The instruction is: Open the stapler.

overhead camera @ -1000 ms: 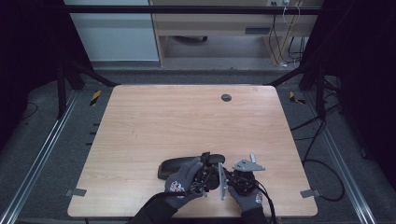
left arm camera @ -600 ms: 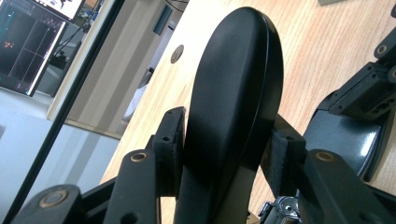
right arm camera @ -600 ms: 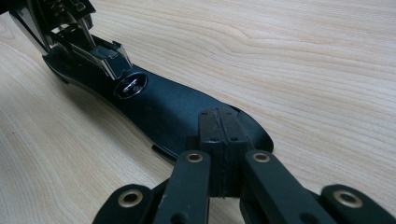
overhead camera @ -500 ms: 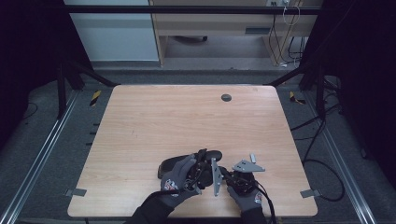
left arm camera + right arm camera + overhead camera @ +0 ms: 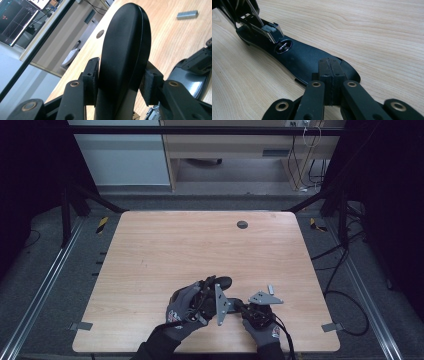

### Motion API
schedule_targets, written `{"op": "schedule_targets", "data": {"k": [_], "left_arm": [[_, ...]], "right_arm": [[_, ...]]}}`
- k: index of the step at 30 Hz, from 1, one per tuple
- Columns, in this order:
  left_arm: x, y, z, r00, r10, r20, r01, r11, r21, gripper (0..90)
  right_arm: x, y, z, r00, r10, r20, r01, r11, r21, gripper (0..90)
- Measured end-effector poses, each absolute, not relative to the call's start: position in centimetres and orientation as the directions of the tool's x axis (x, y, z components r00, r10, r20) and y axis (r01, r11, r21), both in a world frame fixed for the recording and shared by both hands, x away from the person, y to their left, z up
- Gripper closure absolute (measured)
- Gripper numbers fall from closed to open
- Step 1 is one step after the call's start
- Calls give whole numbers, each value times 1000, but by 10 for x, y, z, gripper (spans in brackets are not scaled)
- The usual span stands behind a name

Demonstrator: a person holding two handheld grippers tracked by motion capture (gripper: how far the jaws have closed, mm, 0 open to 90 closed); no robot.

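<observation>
A black stapler lies opened near the table's front edge. Its rounded top cover (image 5: 125, 45) stands up between the pads of my left gripper (image 5: 119, 81), which is shut on it. In the high view the cover (image 5: 221, 282) pokes out past the gloved left hand (image 5: 184, 306). The stapler's flat base (image 5: 297, 56) rests on the wood, its metal staple channel (image 5: 268, 31) raised at the far end. My right gripper (image 5: 329, 71) is shut, pads together, its tips down on the near end of the base. A small grey strip of staples (image 5: 270, 289) lies just right of the grippers.
The wooden table (image 5: 200, 250) has a round cable hole (image 5: 242, 224) near its far edge. Its front edge runs just below both hands. Cables trail on the floor to the right (image 5: 345, 295). A desk and a monitor stand beyond the far side.
The left hand has rolled over and swung the stapler's top up off its base, so its grey plate now stands on edge. The right gripper has barely moved.
</observation>
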State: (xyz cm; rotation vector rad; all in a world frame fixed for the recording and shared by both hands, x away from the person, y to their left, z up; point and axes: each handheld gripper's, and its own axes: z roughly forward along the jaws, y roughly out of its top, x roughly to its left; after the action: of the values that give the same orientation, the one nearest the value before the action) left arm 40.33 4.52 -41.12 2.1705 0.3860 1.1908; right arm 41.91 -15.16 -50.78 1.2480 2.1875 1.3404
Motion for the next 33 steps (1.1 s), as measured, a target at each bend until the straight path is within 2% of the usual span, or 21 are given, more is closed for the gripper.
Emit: {"op": "schedule_targets", "data": {"k": [14,33], "left_arm": [[403,72,-397,550,616,565,-28,-662,749,561],[401,98,-388,538,665,518,-25,-602,798,577]], "right_arm": [[419,-153,-509,-585,790,185,522,192,831,900],[419,-152,-509,-592,783,189,521,194,831,900]]}}
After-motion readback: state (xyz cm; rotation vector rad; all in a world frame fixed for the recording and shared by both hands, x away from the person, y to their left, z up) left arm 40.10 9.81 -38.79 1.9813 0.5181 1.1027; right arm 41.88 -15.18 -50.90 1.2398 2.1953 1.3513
